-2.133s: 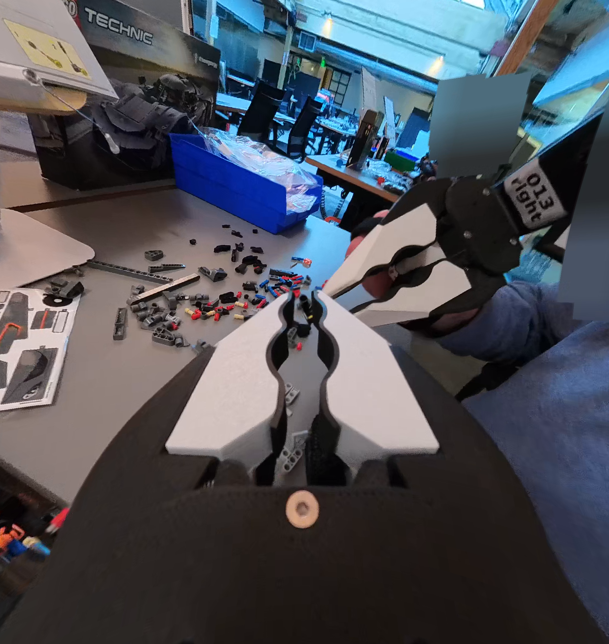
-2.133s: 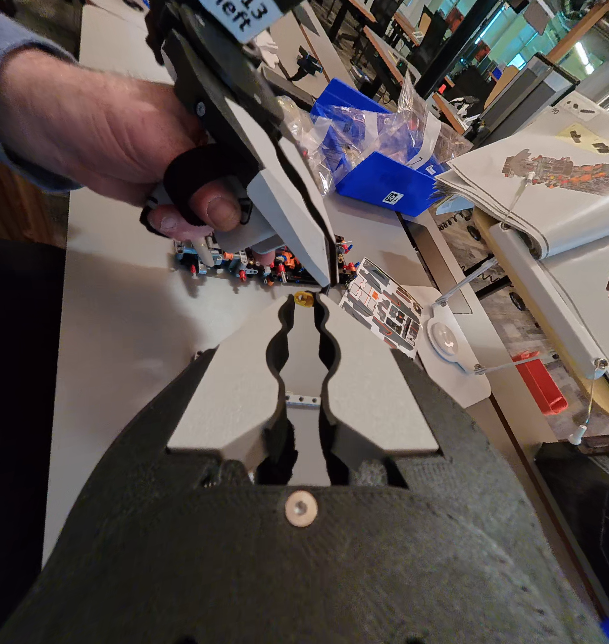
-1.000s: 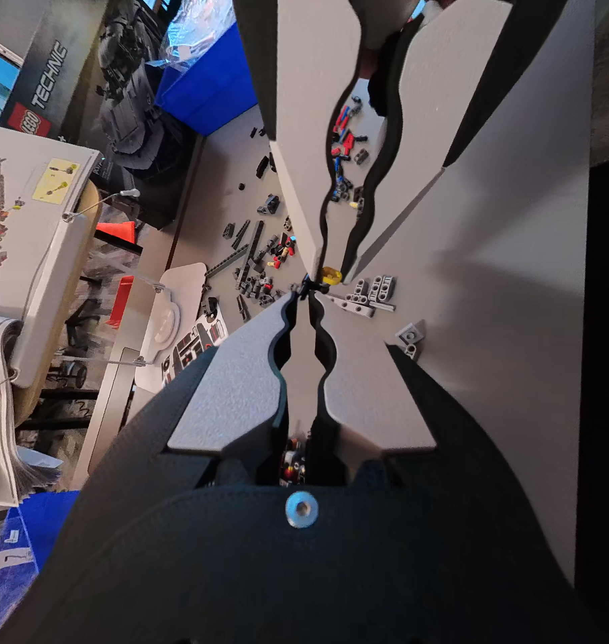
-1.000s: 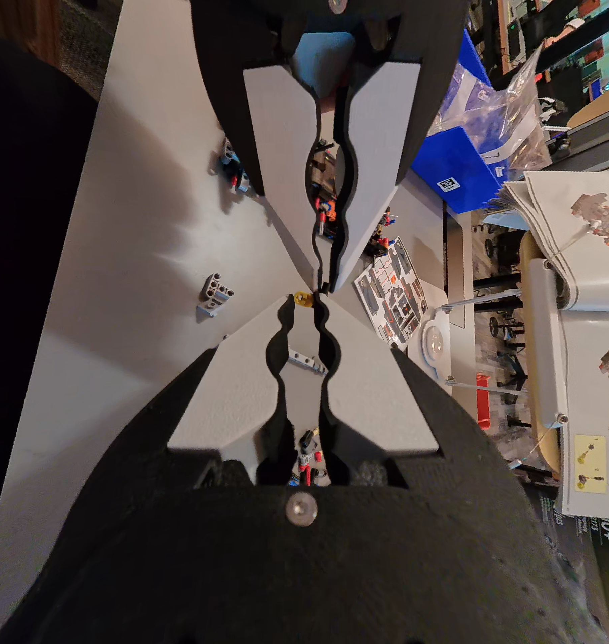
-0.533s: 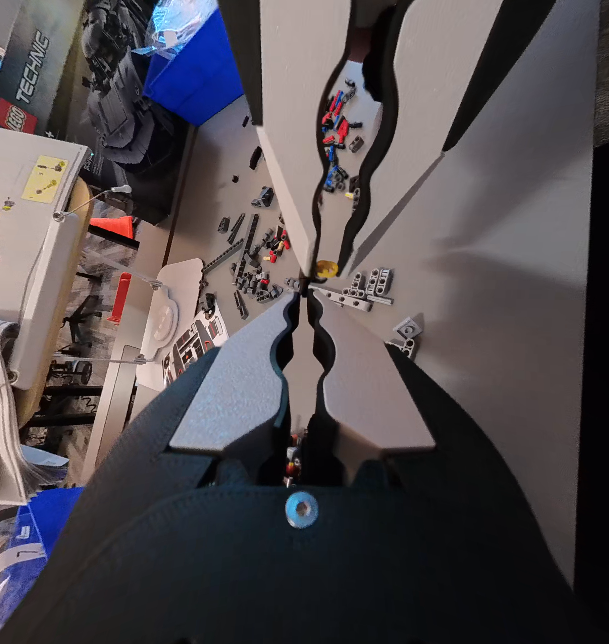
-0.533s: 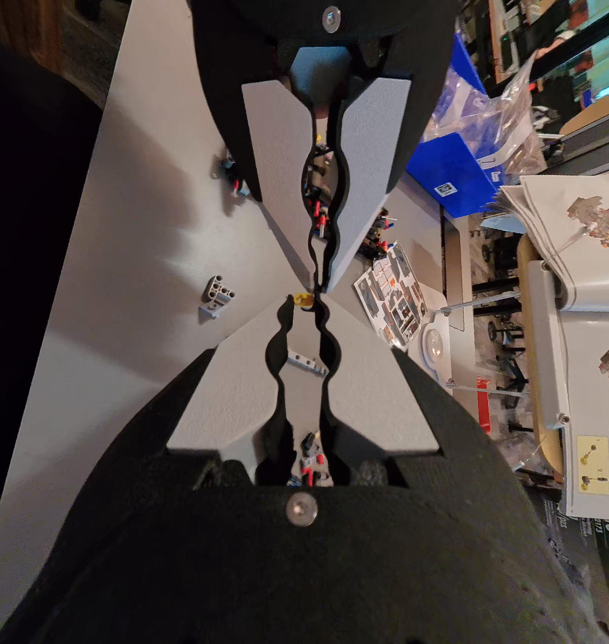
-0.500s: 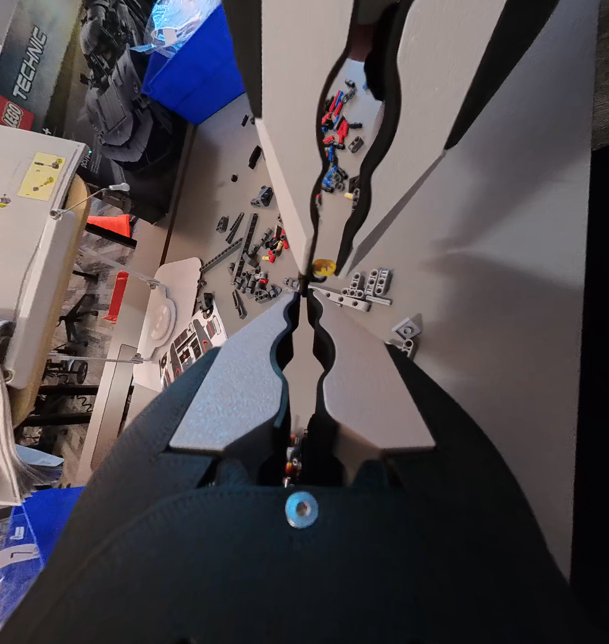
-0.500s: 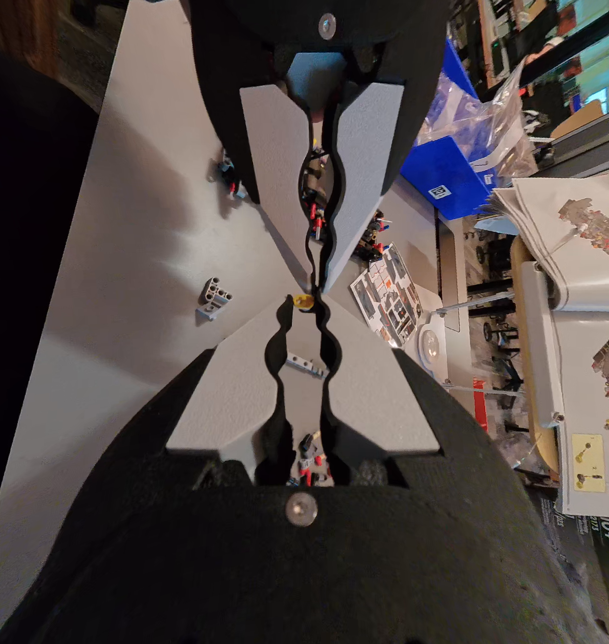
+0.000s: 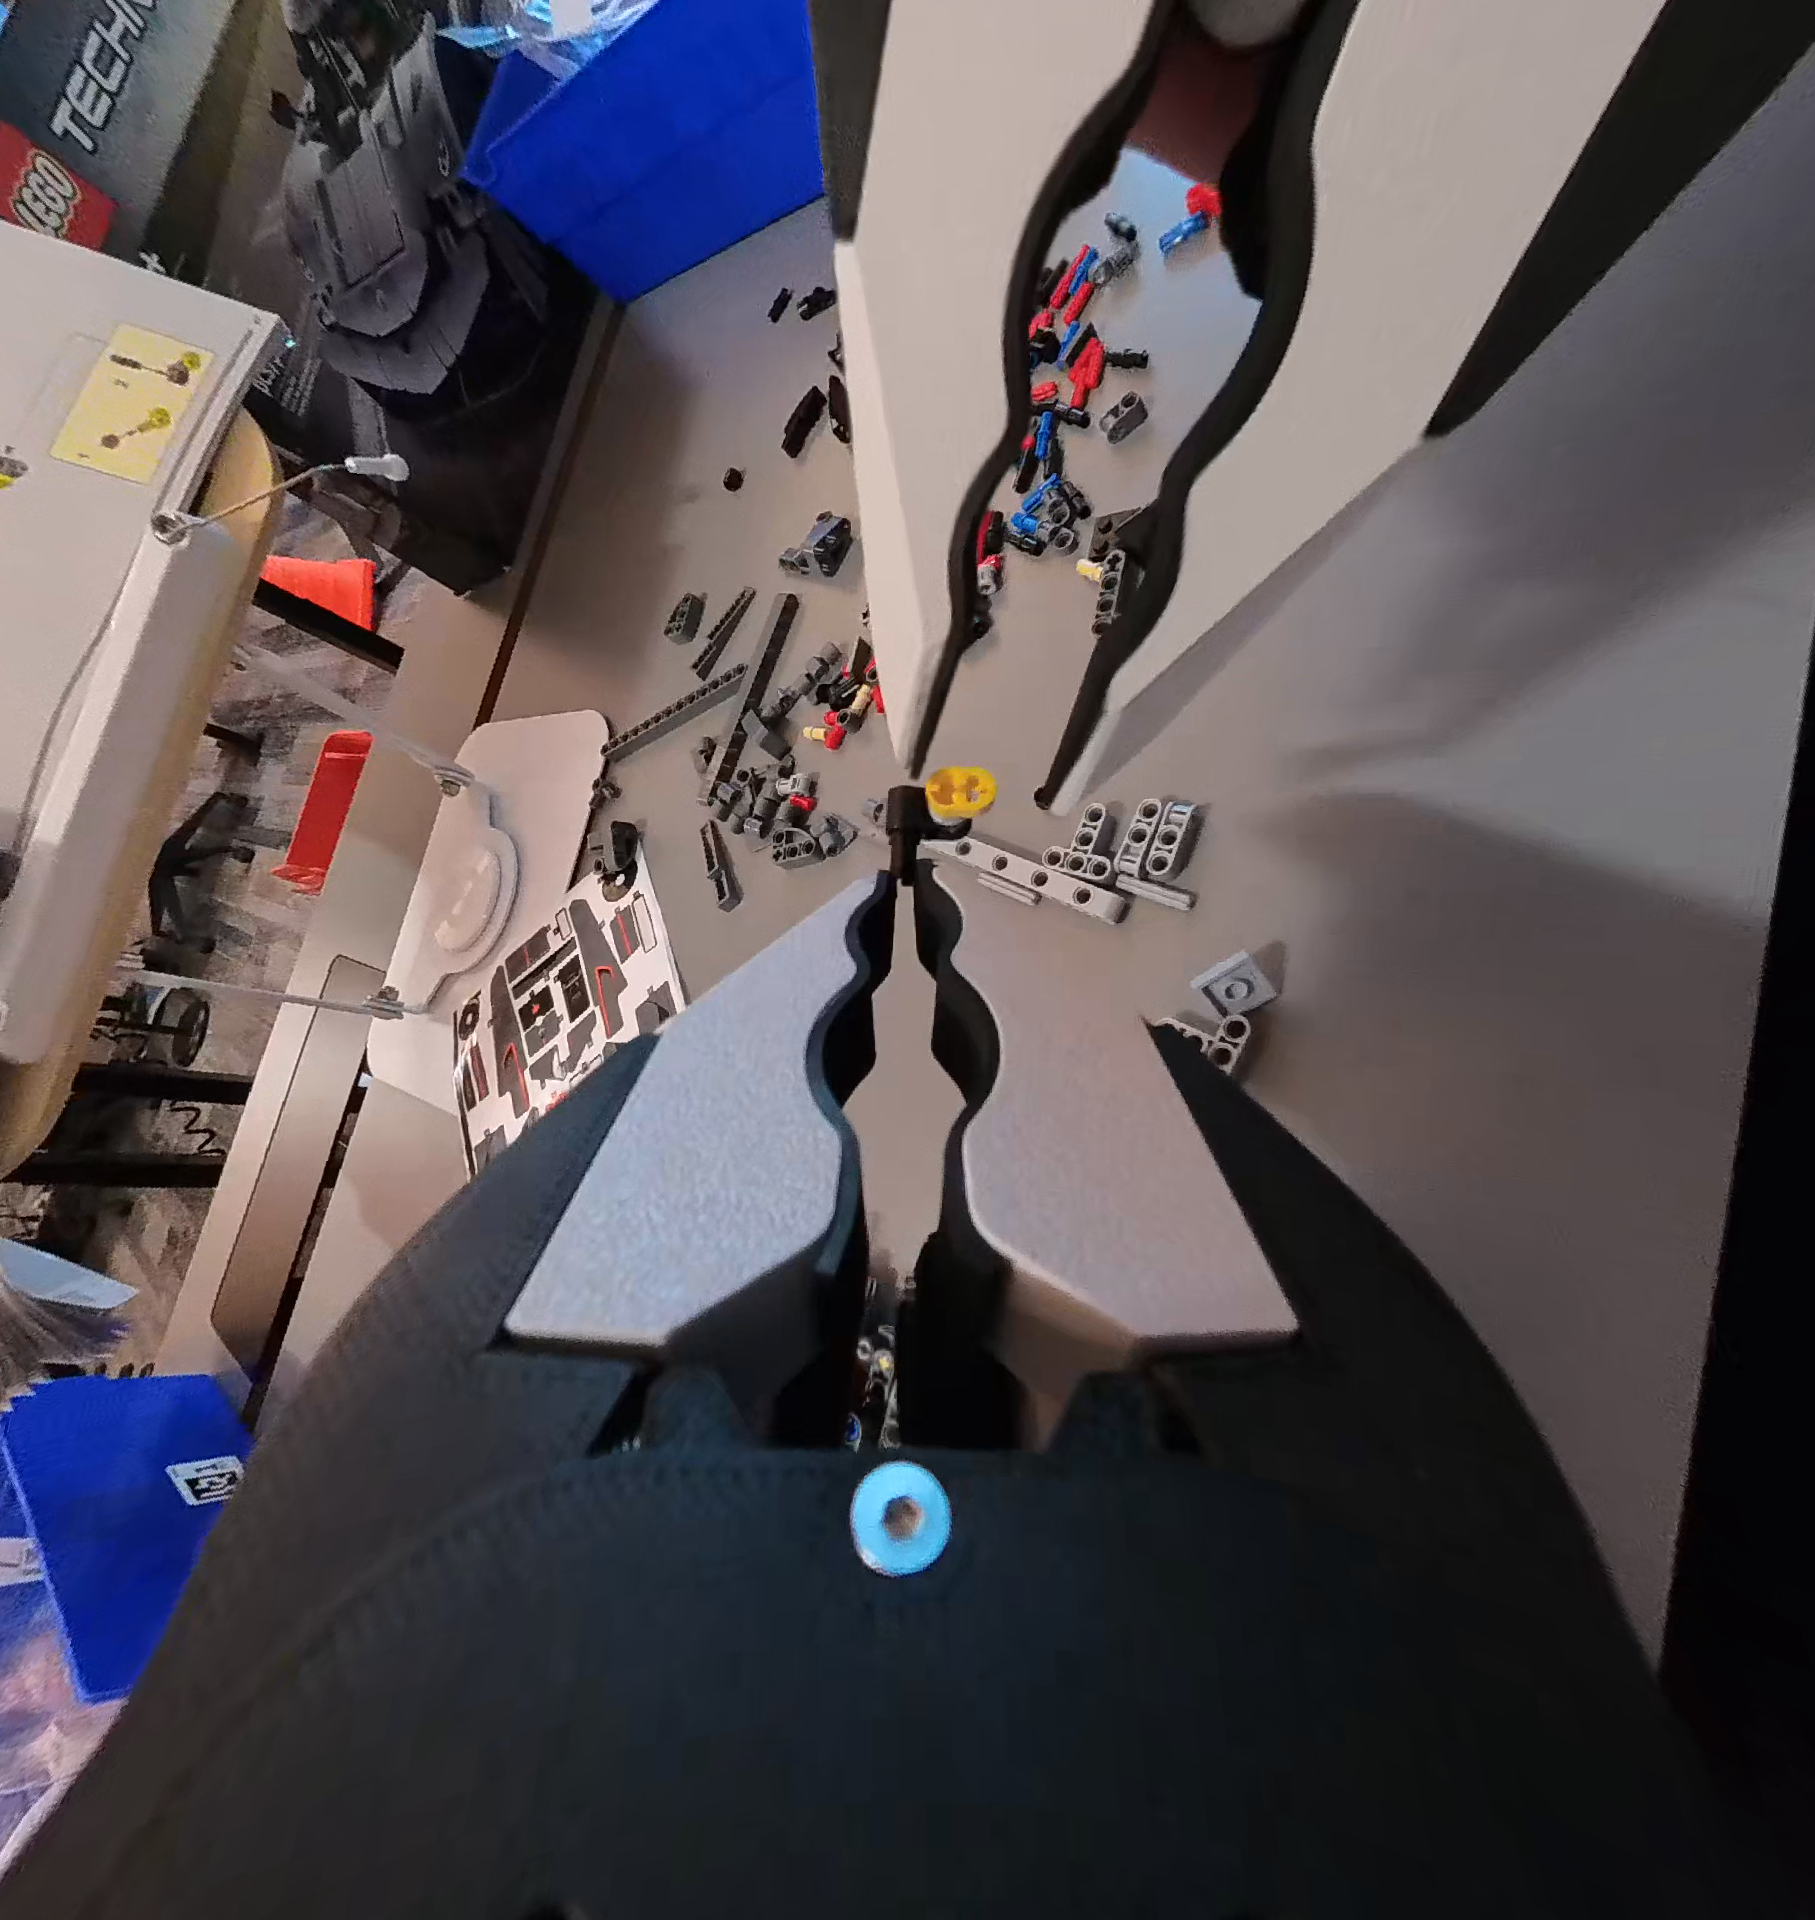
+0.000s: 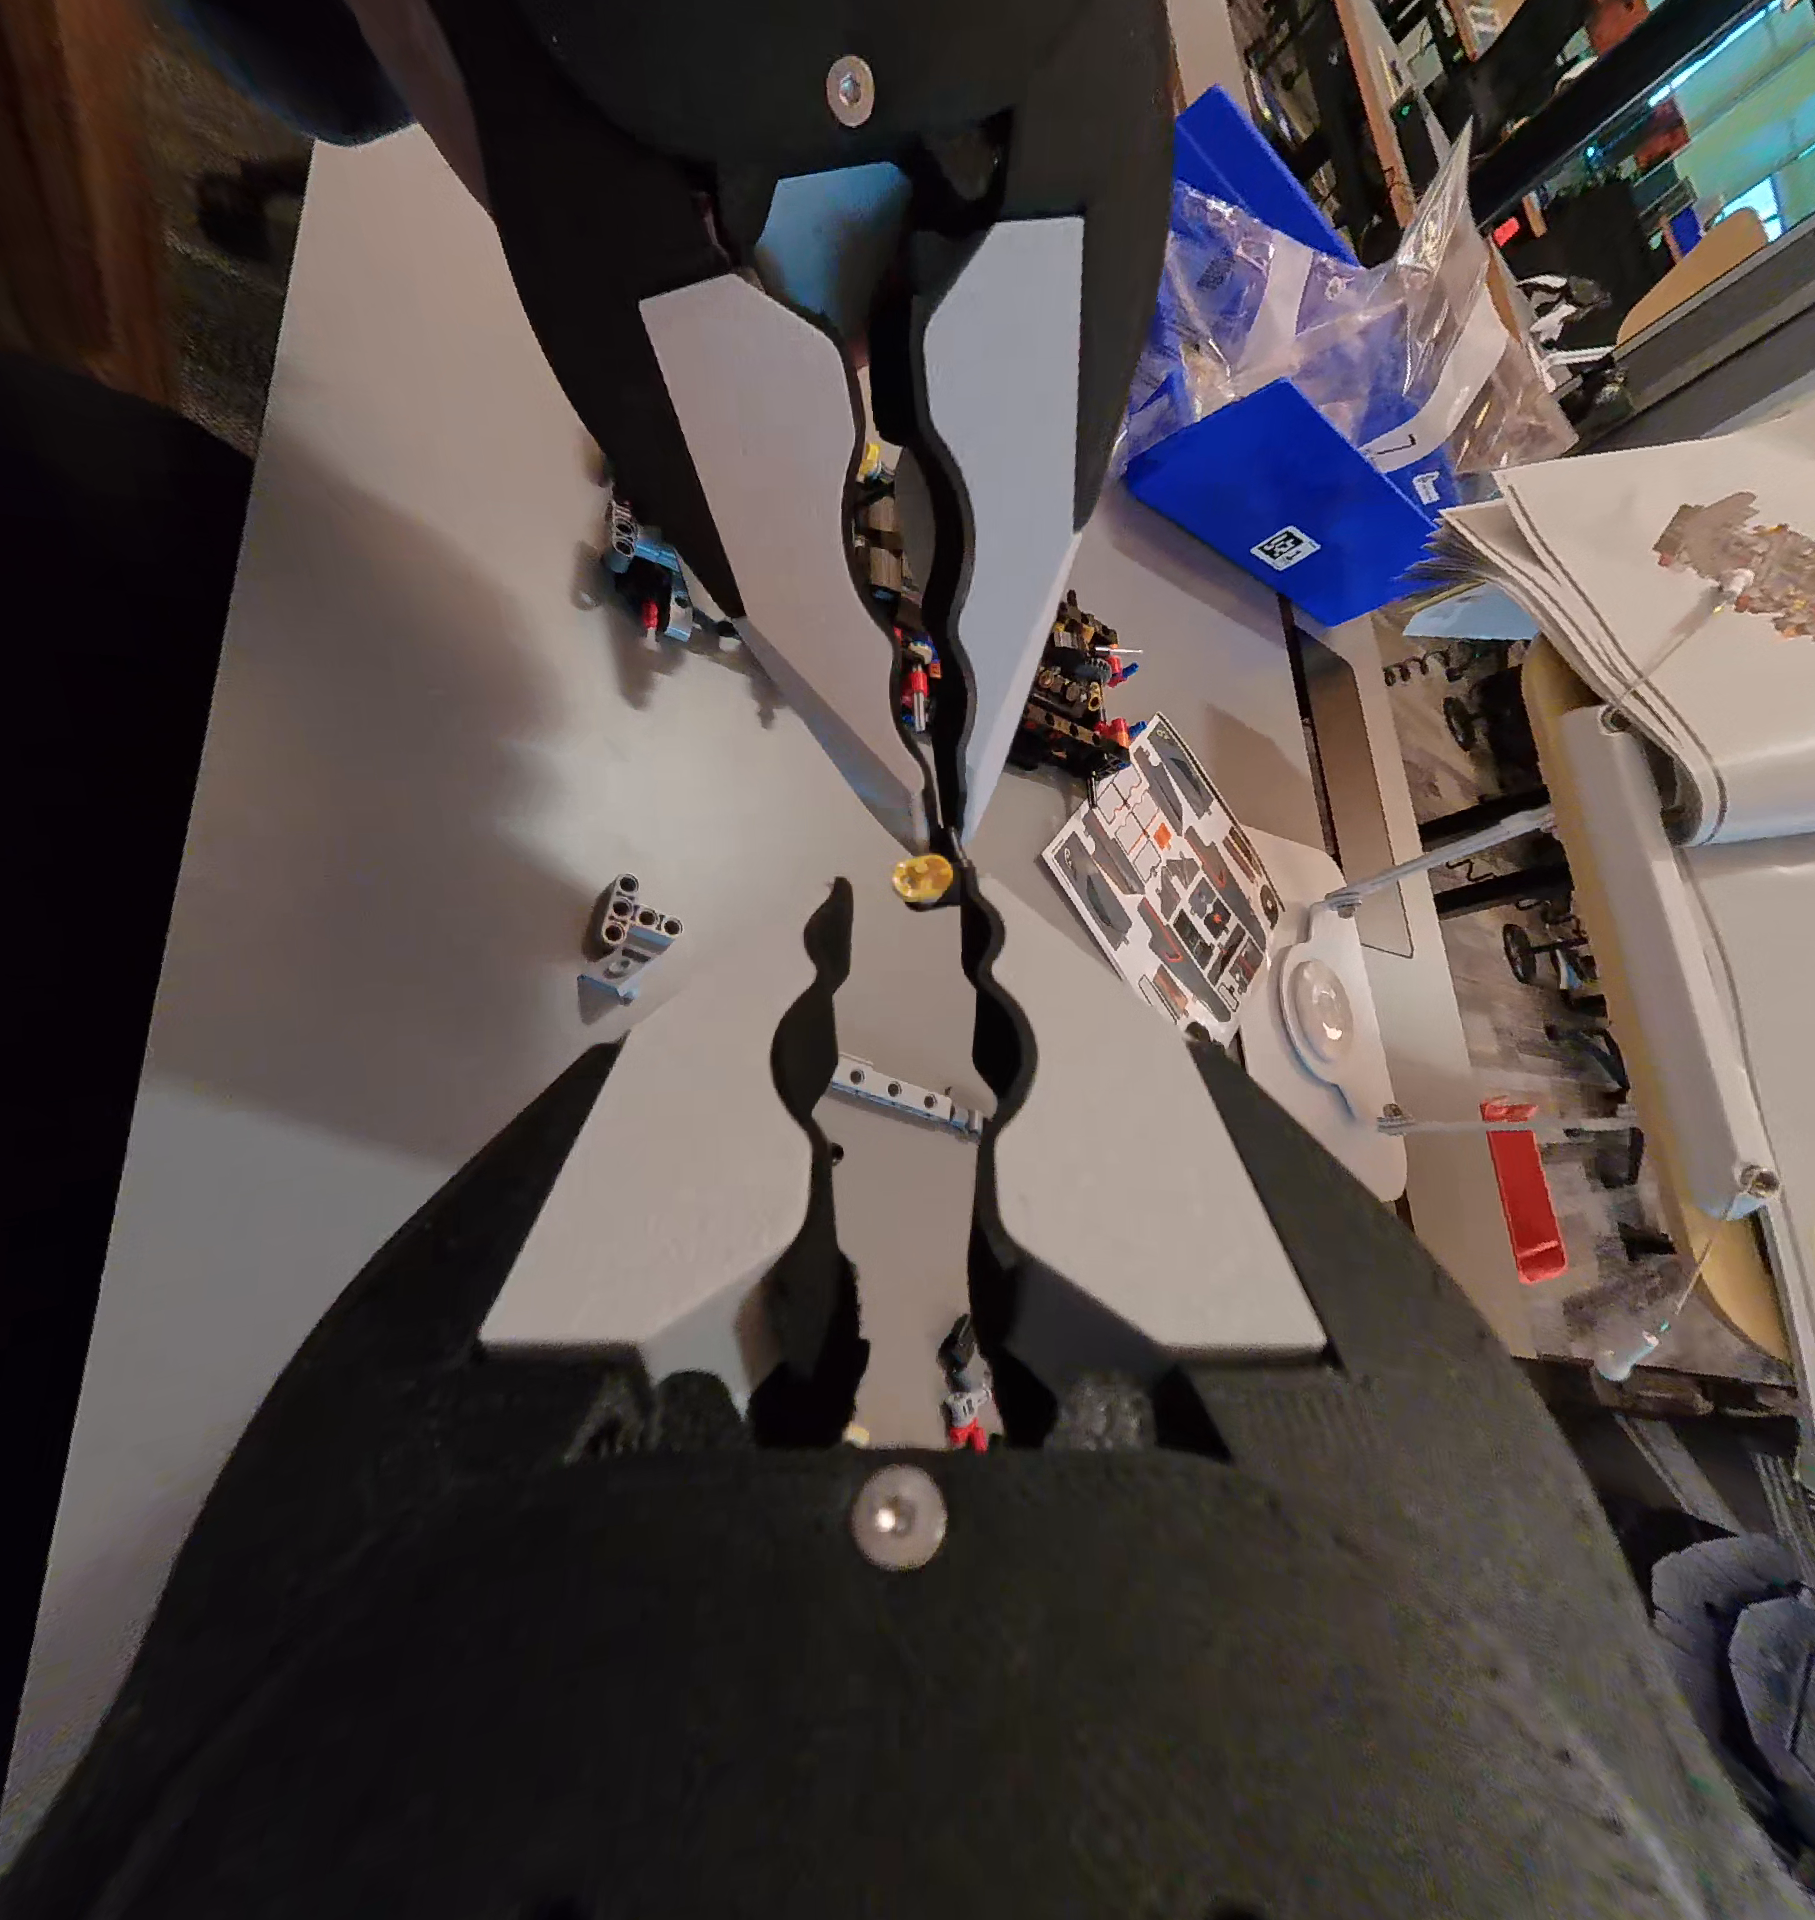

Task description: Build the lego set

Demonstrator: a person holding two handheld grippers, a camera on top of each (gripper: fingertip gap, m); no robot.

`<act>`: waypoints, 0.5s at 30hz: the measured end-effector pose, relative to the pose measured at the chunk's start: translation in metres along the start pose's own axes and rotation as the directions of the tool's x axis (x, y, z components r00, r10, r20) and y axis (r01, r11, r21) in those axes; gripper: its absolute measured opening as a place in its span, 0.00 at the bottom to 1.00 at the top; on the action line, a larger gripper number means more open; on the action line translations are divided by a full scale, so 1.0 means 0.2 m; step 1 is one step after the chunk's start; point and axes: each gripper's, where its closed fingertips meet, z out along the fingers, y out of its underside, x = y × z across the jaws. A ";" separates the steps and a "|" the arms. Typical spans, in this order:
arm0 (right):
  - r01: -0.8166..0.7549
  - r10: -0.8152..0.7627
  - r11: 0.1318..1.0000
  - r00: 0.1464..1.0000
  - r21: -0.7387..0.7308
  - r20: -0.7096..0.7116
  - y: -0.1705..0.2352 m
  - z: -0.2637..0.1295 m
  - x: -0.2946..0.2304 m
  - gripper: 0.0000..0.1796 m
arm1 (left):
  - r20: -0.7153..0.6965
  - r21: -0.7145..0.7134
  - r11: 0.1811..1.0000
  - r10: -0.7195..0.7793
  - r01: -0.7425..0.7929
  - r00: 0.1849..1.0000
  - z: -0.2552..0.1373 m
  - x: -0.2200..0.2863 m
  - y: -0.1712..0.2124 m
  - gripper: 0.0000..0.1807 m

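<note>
My left gripper (image 9: 901,883) is shut on a thin black Lego pin (image 9: 900,826) and holds it above the grey table (image 9: 1454,675). A small yellow bush (image 9: 960,790) sits on the far end of the pin. My right gripper (image 9: 981,781) reaches in from the top, tip to tip with the left, its jaws open around the bush. In the right wrist view the right gripper (image 10: 903,883) is open, with the yellow bush (image 10: 922,875) between its tips. The left gripper (image 10: 939,821) comes down from above, shut.
Loose small Lego parts (image 9: 778,790) and grey beams (image 9: 1090,862) lie on the table beyond the tips. A sticker sheet (image 9: 560,997), a blue bin (image 9: 654,177) and the set's box stand to the left. A part-built assembly (image 10: 1074,686) and a grey angled piece (image 10: 628,930) lie nearby. Both grippers' tips are roughly 10 cm from the grey angled piece (image 10: 628,930). The left camera catches it too, in the left wrist view (image 9: 1223,1022).
The right gripper, shut on the yellow bush half a second ago, has opened. The bush now stays on the black pin in the left gripper. Both grippers stay tip to tip.
</note>
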 end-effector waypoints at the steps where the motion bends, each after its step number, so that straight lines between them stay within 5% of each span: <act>1: 0.004 -0.004 1.000 1.000 0.001 -0.003 0.00 0.00 0.00 0.09 | 0.000 0.002 1.000 -0.001 0.001 1.000 -0.01 0.00 0.00 0.01; 15: 0.058 -0.064 0.997 0.993 0.054 0.098 -0.14 0.12 -0.25 0.04 | 0.004 -0.046 0.994 -0.102 0.102 0.995 -0.18 0.20 0.18 0.01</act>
